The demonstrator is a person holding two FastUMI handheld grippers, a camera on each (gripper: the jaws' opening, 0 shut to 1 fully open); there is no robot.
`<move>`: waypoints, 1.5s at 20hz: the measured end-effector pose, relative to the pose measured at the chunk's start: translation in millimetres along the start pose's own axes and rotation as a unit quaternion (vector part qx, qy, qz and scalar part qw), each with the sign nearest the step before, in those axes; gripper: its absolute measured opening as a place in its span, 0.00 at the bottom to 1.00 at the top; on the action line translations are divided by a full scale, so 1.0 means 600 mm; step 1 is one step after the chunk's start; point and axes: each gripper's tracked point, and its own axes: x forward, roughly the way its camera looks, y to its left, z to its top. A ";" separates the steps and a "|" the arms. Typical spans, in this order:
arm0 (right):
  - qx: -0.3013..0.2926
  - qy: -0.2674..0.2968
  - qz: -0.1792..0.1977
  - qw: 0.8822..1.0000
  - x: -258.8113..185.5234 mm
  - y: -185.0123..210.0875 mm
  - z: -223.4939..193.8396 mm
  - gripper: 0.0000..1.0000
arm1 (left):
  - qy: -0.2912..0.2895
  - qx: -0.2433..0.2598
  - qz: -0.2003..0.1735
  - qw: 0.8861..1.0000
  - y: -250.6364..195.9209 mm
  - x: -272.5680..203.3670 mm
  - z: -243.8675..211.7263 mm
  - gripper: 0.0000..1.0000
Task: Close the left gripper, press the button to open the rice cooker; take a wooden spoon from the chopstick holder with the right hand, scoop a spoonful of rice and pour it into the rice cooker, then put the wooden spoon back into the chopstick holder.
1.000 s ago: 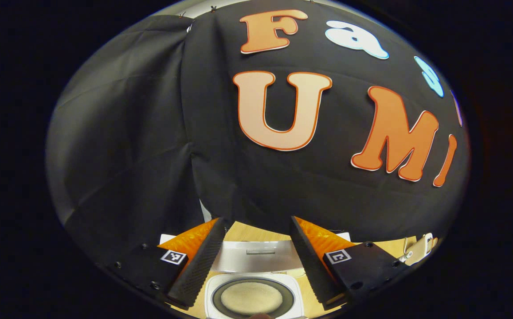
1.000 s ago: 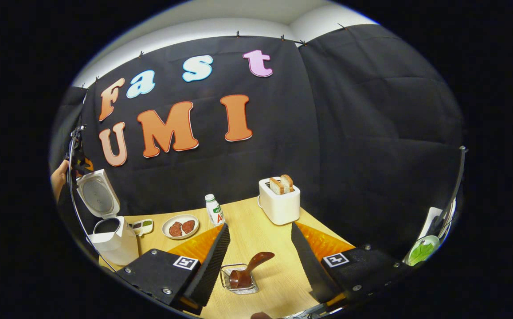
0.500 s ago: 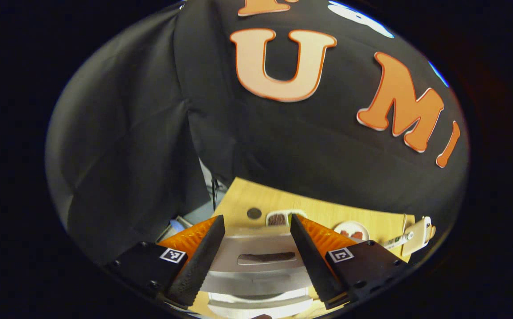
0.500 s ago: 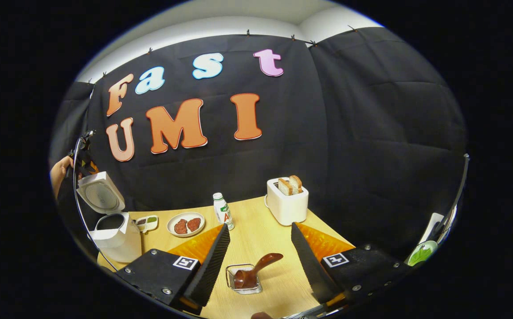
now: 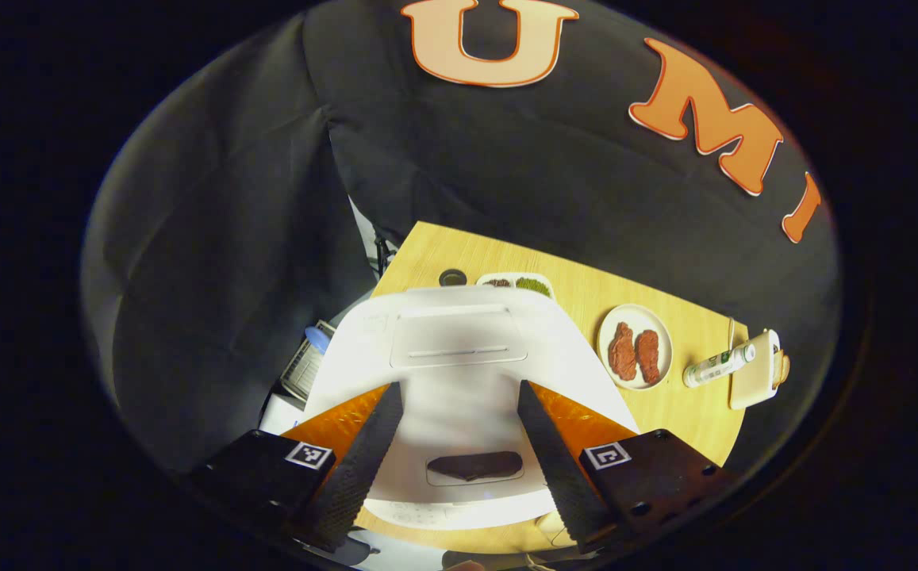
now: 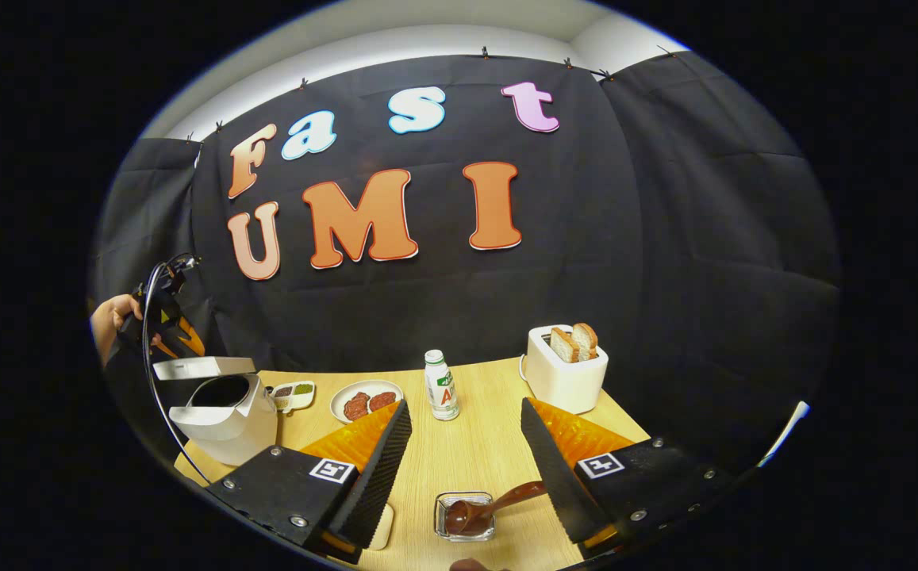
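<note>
The white rice cooker (image 6: pixel 224 416) stands at the table's left end, its lid (image 6: pixel 203 367) lying almost level just above the body. My left gripper (image 5: pixel 459 388) is open, looking down on the lid (image 5: pixel 459 341), with its fingers spread over the lid's top; a dark handle recess (image 5: pixel 474 465) shows between them. In the right gripper view the left gripper (image 6: pixel 169 329) hangs right above the lid, held by a hand (image 6: pixel 109 321). My right gripper (image 6: pixel 465 404) is open and holds nothing. Below it the brown wooden spoon (image 6: pixel 498 503) leans in the small wire chopstick holder (image 6: pixel 462 530).
On the wooden table (image 6: pixel 466 452) are a plate of meat (image 6: pixel 366 400), a small bottle (image 6: pixel 442 385), a white toaster with bread (image 6: pixel 566 369) and a little two-part dish (image 6: pixel 293 392) next to the cooker. The black cloth wall is close behind.
The cooker's lid has swung down from upright to almost flat, and my left gripper has tipped downward with it. My right gripper has shifted, so the holder sits lower in its view.
</note>
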 end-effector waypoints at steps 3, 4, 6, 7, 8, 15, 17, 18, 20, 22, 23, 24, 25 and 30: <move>-0.005 0.003 0.006 1.000 0.003 0.002 -0.001 0.87 | 0.042 -0.006 0.012 0.999 0.000 0.041 -0.064 1.00; -0.008 0.003 0.007 1.000 0.003 0.002 -0.002 0.87 | 0.060 -0.012 0.014 0.998 0.000 0.053 -0.086 1.00; -0.016 0.004 0.007 1.000 0.002 0.001 -0.001 0.87 | 0.062 -0.024 0.021 0.998 -0.003 0.065 -0.092 1.00; -0.018 0.003 0.008 1.000 0.002 -0.001 0.001 0.87 | 0.075 -0.026 0.023 0.997 -0.002 0.071 -0.096 1.00; -0.019 0.002 0.009 1.000 0.000 0.001 0.002 0.87 | 0.071 -0.028 0.025 0.997 -0.002 0.065 -0.095 1.00; -0.025 -0.002 0.033 0.999 -0.004 0.031 0.002 0.87 | -0.013 -0.017 0.035 0.999 -0.008 0.065 -0.079 1.00; -0.030 -0.002 0.042 0.999 -0.003 0.038 0.005 0.87 | -0.029 -0.020 0.012 0.999 -0.027 0.048 -0.093 0.99; -0.034 -0.003 0.046 0.998 -0.002 0.042 0.007 0.87 | -0.046 -0.029 -0.005 0.999 -0.040 0.036 -0.089 1.00; -0.040 -0.009 0.053 0.998 0.004 0.050 0.024 0.87 | -0.103 -0.018 -0.001 0.995 -0.029 -0.005 -0.058 0.99; -0.042 -0.020 0.061 0.997 0.010 0.063 0.042 0.87 | -0.165 0.002 0.006 0.986 -0.022 -0.055 -0.030 1.00; -0.042 -0.025 0.064 0.997 0.014 0.069 0.051 0.87 | -0.194 0.010 0.000 0.981 -0.026 -0.087 -0.017 1.00; -0.043 -0.030 0.065 0.996 0.016 0.075 0.060 0.87 | -0.222 0.017 -0.001 0.975 -0.033 -0.121 -0.012 1.00; -0.045 -0.038 0.065 0.996 0.021 0.080 0.073 0.87 | -0.254 0.024 -0.007 0.967 -0.044 -0.152 -0.004 1.00; -0.071 -0.104 0.076 0.989 0.020 0.126 0.168 0.87 | -0.402 0.038 -0.043 0.914 -0.069 -0.346 0.003 0.98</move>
